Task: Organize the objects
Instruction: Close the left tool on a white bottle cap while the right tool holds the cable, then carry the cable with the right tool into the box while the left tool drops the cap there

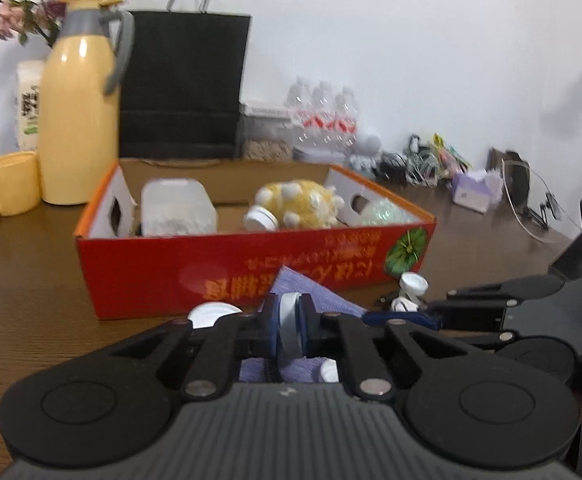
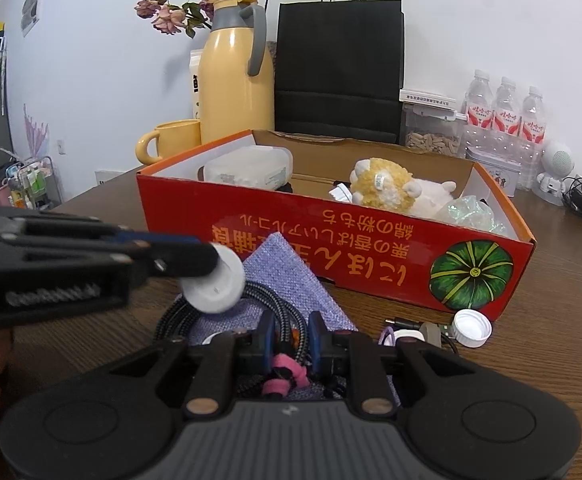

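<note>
A red cardboard box (image 1: 219,280) (image 2: 331,240) stands on the brown table; in it lie a clear plastic container (image 1: 177,208), a yellow plush toy (image 1: 303,200) (image 2: 387,188) and a crumpled wrapper (image 2: 471,212). My left gripper (image 1: 290,320) is shut on a white round lid (image 1: 289,332) (image 2: 217,284), held above a purple cloth (image 2: 287,276) in front of the box. My right gripper (image 2: 291,336) is shut on a coiled braided cable (image 2: 287,320) with a pink tie (image 2: 287,372), low over the cloth. Another white lid (image 2: 471,328) lies to the right.
A yellow thermos (image 2: 239,76), yellow mug (image 2: 171,140), black paper bag (image 2: 339,64), water bottles (image 2: 507,116) and dried flowers stand behind the box. A small white robot figure (image 2: 555,172), tangled cables (image 1: 423,160) and a USB plug (image 2: 431,328) lie at the right.
</note>
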Available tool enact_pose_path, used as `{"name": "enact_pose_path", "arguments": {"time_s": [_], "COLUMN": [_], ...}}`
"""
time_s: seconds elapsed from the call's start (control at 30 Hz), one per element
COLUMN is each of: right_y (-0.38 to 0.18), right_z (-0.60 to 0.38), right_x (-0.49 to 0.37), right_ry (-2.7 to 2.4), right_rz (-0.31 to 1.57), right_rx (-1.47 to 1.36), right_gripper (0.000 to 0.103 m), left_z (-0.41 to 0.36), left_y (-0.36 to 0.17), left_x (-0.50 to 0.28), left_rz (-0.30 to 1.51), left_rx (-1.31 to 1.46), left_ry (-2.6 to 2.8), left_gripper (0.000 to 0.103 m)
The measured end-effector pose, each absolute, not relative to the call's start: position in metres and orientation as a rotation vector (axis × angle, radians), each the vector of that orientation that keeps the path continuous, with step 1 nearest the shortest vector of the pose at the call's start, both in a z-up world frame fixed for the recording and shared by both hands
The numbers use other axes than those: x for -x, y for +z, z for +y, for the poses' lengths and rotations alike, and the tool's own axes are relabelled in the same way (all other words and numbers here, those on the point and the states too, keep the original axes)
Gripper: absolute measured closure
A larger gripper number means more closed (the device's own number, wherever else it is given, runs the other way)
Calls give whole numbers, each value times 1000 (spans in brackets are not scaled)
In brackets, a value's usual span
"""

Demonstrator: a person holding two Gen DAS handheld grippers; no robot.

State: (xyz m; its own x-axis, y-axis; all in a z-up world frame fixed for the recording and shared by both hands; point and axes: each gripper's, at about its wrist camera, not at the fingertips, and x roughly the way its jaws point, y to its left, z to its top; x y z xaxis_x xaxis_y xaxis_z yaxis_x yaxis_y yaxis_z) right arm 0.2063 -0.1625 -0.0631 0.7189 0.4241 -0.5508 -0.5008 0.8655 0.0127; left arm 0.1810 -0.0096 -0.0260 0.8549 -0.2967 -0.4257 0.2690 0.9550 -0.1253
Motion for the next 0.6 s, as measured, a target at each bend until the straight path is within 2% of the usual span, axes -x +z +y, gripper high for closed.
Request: {"name": "enact_pose_path", "arguments": {"time_s": [0.3,0.6], "right_y": [-63,-49], "right_z": [-163,-171], "right_x": [-206,-194], "right_ry": [511,518], "right_rz": [572,483], "right_rx": [145,104], "right_gripper": [87,89], "left_z": [5,13], "left_y": [-22,-16], "left_x": [-175,-161], "left_rz": [431,411], "left_rx": [105,133], "left_ry": [-242,-210], "left_gripper": [92,92]}}
